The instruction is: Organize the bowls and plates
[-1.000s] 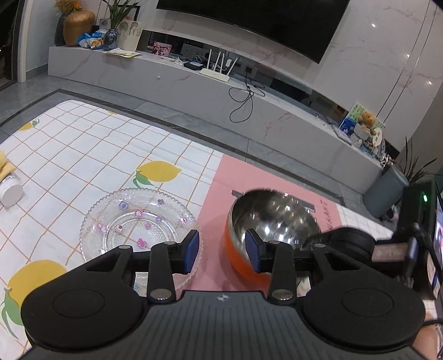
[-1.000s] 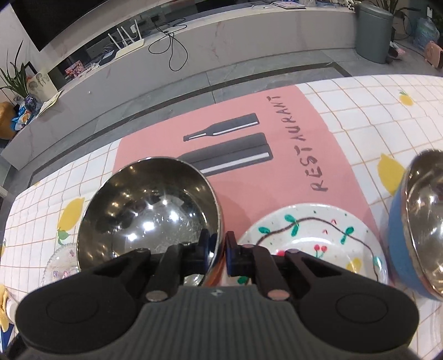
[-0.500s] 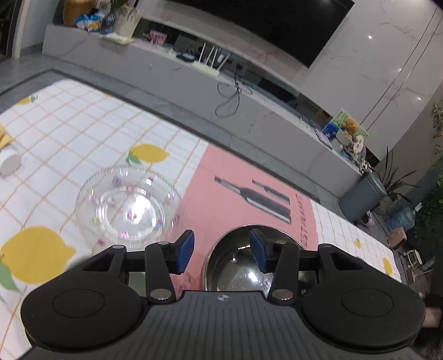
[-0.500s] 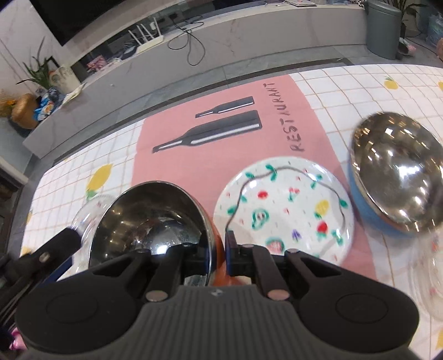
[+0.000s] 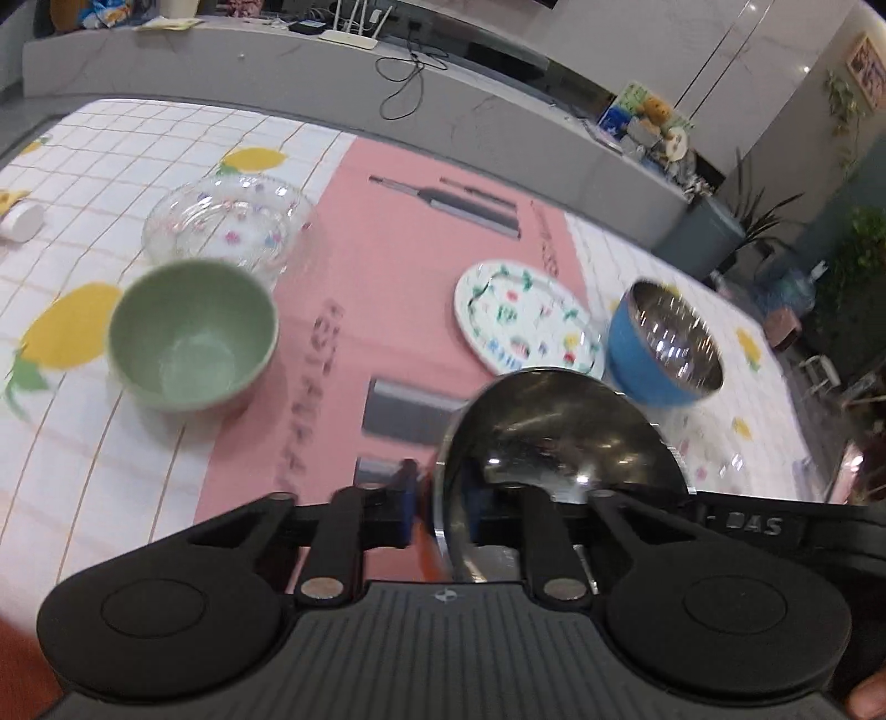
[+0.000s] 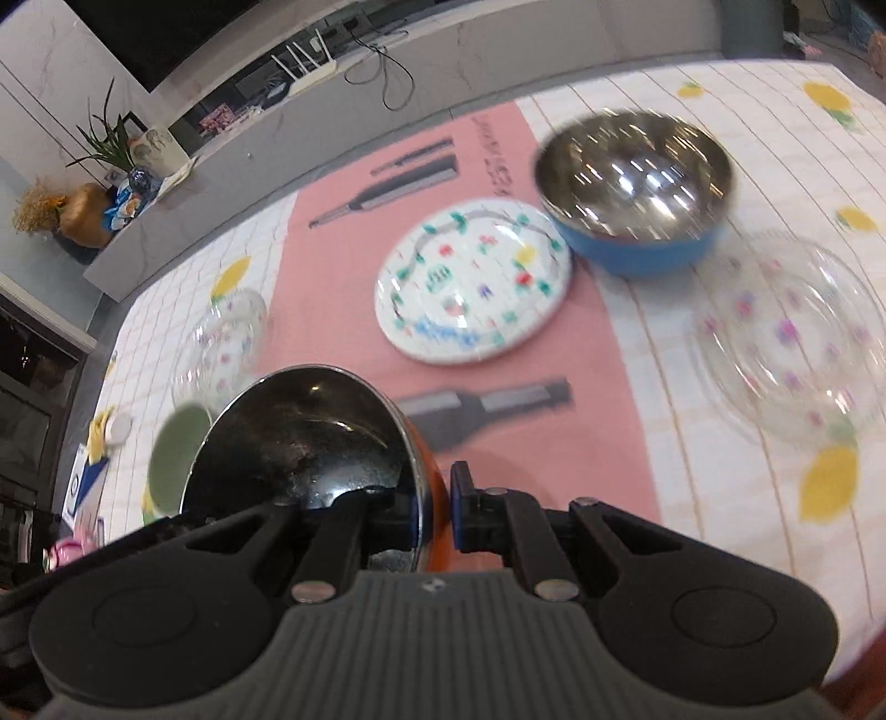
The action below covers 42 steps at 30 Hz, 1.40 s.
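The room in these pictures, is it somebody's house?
Probably a home living room: a dark TV above a long marble shelf with a router, and potted plants.

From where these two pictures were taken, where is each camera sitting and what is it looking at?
Left wrist view: rides on the left gripper, looking down across the table at the green bowl; its black fingers pinch the orange bowl.
Right wrist view: rides on the right gripper, looking down at the painted plate; its fingers pinch the same bowl's opposite rim.
Shared: orange bowl, painted plate, blue bowl.
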Motion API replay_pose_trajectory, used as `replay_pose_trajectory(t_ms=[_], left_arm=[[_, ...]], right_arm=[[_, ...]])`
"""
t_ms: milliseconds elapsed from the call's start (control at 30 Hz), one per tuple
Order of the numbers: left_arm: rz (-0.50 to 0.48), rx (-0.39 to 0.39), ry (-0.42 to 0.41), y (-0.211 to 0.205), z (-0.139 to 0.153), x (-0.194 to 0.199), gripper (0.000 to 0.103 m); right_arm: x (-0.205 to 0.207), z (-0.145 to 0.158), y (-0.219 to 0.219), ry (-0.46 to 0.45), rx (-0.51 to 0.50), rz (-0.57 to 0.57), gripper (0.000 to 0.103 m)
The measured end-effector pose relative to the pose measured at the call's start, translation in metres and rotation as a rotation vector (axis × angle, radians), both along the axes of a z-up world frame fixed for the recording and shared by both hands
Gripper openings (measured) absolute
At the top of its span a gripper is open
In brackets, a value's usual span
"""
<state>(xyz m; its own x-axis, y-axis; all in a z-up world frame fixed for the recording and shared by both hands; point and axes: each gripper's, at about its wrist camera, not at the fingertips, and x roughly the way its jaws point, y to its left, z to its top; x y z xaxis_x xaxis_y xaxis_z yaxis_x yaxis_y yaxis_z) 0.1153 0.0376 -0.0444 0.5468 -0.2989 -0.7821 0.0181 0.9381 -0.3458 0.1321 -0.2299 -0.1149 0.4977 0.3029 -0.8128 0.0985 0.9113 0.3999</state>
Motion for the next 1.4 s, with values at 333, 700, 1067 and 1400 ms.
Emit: replay_pose_trajectory(t_ms=[333,700,1067,1400], left_arm=[[-0.007,-0.005,0.050,-0.016,-0.016,-0.050,0.010],[0.012,0.007,0.076,-0.027,-0.023,-0.065,0.010],[0.096,0.015,0.033,-0.007,-0.013,-0.069,0.010],[0.190,-0.001,-0.036,0.023,-0.012,-0.049,0.011]], right_arm=[[-0.062,-0.028,-0.027,0.049,0.034,0.020,0.009],[-0.075,-0.039,-0.040,0.078,0.068,-0.003,0.010],[-0.070,-0.035,-0.027,0.048,0.123,0.013,0.012],[-0.039,-0.028,0.008,-0.019,0.129,0.051,0.012]])
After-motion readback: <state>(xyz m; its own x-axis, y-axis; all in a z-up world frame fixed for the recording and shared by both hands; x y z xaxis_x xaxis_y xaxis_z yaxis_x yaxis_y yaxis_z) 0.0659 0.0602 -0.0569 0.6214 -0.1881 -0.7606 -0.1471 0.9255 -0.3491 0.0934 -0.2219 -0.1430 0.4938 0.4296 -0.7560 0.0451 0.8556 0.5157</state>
